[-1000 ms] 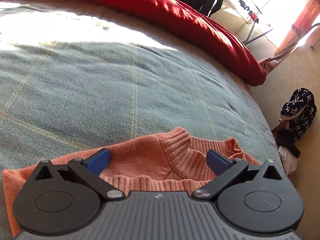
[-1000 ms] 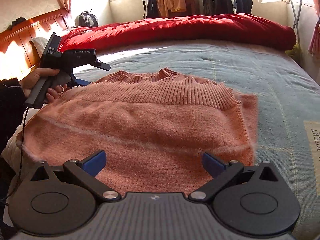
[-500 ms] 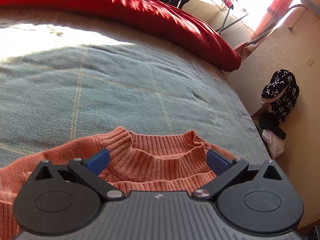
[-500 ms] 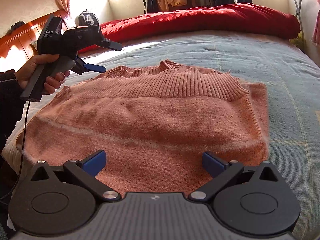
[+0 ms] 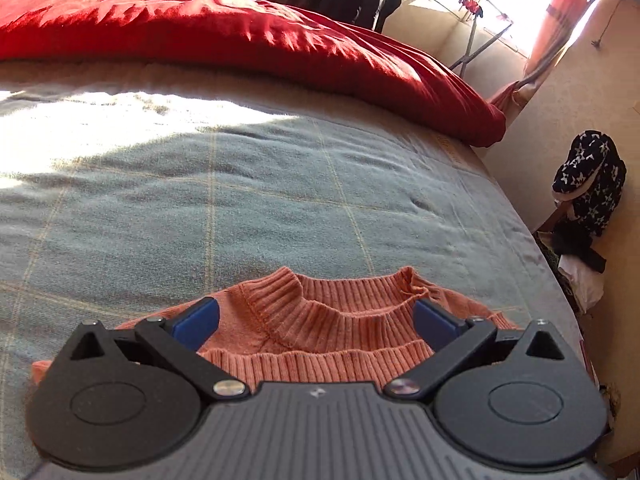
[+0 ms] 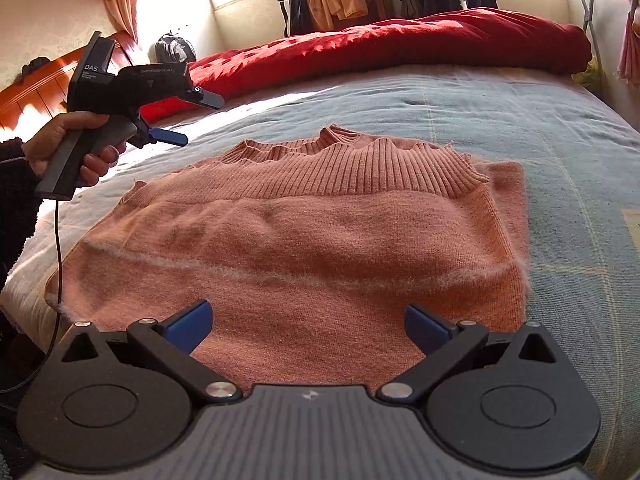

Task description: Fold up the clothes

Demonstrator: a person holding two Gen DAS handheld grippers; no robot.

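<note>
Bed [image 6: 520, 128] under a grey-blue checked cover, red duvet [image 6: 400, 44] heaped far beyond the sweater. Salmon sweater [image 6: 304, 232] folded flat mid-bed, ribbed collar at its far edge. Left tongs [image 6: 192, 118] raised off the sweater's far left corner, spread, empty. Right tongs [image 6: 308, 322] over the sweater's near edge, spread, empty.

One pink sweater [image 6: 296, 240] ahead of right claw [image 6: 308, 324], one red duvet [image 6: 400, 46] beyond, two claws, left claw [image 6: 192, 116].

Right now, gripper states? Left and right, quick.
Left gripper: open, holding nothing, raised clear of the sweater.
Right gripper: open, empty, over the sweater's near edge.
</note>
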